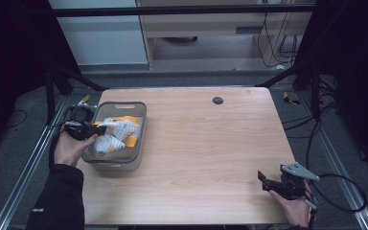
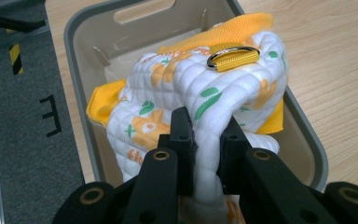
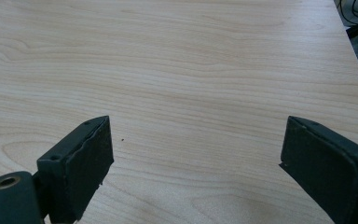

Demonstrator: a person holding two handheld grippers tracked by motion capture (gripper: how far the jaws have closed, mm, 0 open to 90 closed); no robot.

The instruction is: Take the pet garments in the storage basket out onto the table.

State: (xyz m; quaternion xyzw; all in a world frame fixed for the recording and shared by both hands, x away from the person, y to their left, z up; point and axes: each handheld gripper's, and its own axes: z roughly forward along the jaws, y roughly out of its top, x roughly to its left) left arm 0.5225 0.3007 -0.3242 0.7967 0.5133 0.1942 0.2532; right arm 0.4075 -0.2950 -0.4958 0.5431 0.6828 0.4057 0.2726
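Observation:
A quilted white cloth item with orange and green prints [image 1: 114,134] [image 2: 200,88], orange-lined, lies bunched in a grey plastic bin [image 1: 135,158] [image 2: 81,32] at the table's left side. A yellow strap with a metal ring [image 2: 233,57] sits on top of it. My left gripper [image 1: 97,130] [image 2: 206,140] reaches over the bin's left wall and is shut on a fold of the quilted cloth. My right gripper [image 1: 263,180] [image 3: 196,158] hovers low over bare wood near the table's front right corner, open, with nothing between its jaws.
The wooden table [image 1: 206,143] has a dark round grommet [image 1: 217,100] near its far edge. Metal frame rails run along both sides. A cable loop [image 1: 345,196] trails off the right gripper past the table's right edge. Grey floor with yellow-black tape [image 2: 15,58] lies beside the bin.

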